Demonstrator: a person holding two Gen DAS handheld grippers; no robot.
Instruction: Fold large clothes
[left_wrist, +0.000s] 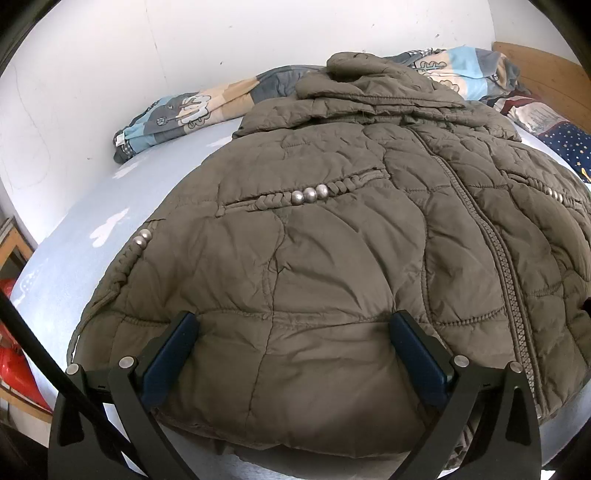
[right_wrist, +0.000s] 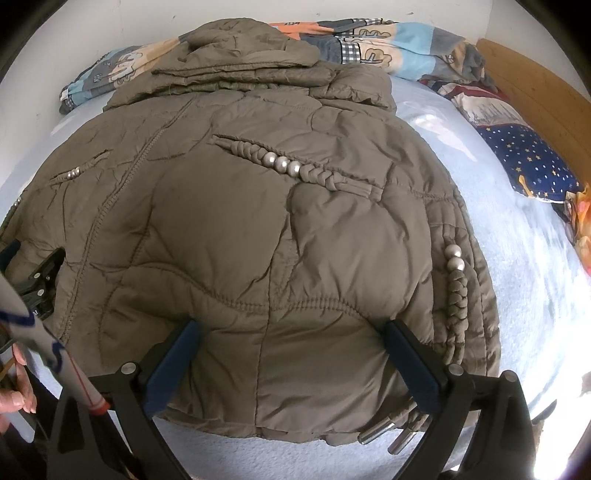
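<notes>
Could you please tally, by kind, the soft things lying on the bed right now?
Jackets: 1, olive quilted jacket, spread flat with the zipper shut.
Blankets: 1, cartoon-print blanket, bunched along the wall.
Pillows: 1, navy star-print pillow, near the wooden headboard.
Total: 3. Other fabric beside the pillow is too unclear to count.

Jacket (left_wrist: 332, 258) hem behind jaws
</notes>
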